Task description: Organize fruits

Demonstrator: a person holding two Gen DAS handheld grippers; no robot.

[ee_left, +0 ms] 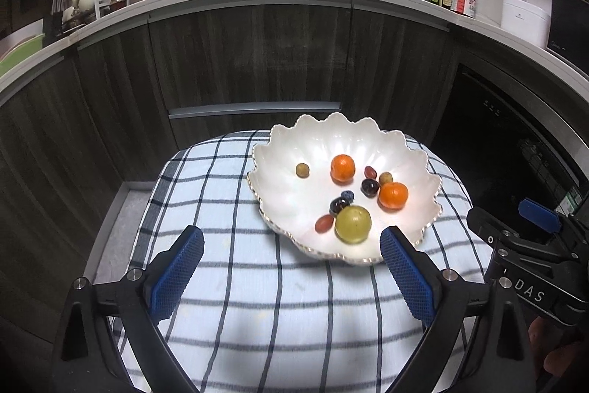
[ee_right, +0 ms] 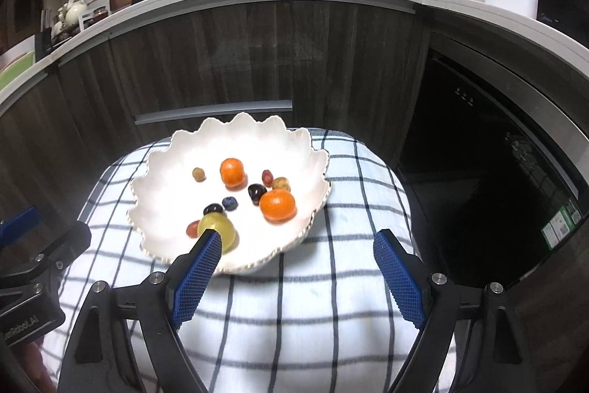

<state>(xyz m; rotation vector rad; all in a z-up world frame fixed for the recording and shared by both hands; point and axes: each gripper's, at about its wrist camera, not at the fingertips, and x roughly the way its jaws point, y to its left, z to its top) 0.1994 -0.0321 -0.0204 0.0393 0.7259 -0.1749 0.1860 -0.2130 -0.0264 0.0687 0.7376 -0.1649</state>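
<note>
I'm holding both claws back from the white scalloped ceramic bowl (ee_left: 412, 150), which is sitting on the blue-and-white checked cloth (ee_left: 239, 282) covering the small table. My left gripper (ee_left: 292, 267) is standing wide apart with nothing between its pads; my right gripper (ee_right: 298, 275) is also spread, empty, its left blue pad only overlapping the big fruit in the view, not pressing on it as far as I can tell.

All the fruit I can see is lying inside the bowl: a large round yellow-green fruit (ee_left: 352, 223) near the front rim, two small orange mandarins (ee_left: 393, 195), one further back (ee_left: 342, 167), two dark glossy plums or cherries (ee_left: 369, 187), a blueberry (ee_left: 347, 196), reddish oval dates or grape tomatoes (ee_left: 324, 223), and small tan-green round ones (ee_left: 302, 169).

I'm judging the handling: everything light, round, prone to rolling on the glazed surface. The mandarins are giving a little, so I'm squeezing across the widest middle. The green one is smooth, likely slippery, needing a wide grip. The berries and dark ones are soft, bruising easily, needing a gentle pinch from above. The bowl is fragile and thin-rimmed, so I'm avoiding knocking its edge.
</note>
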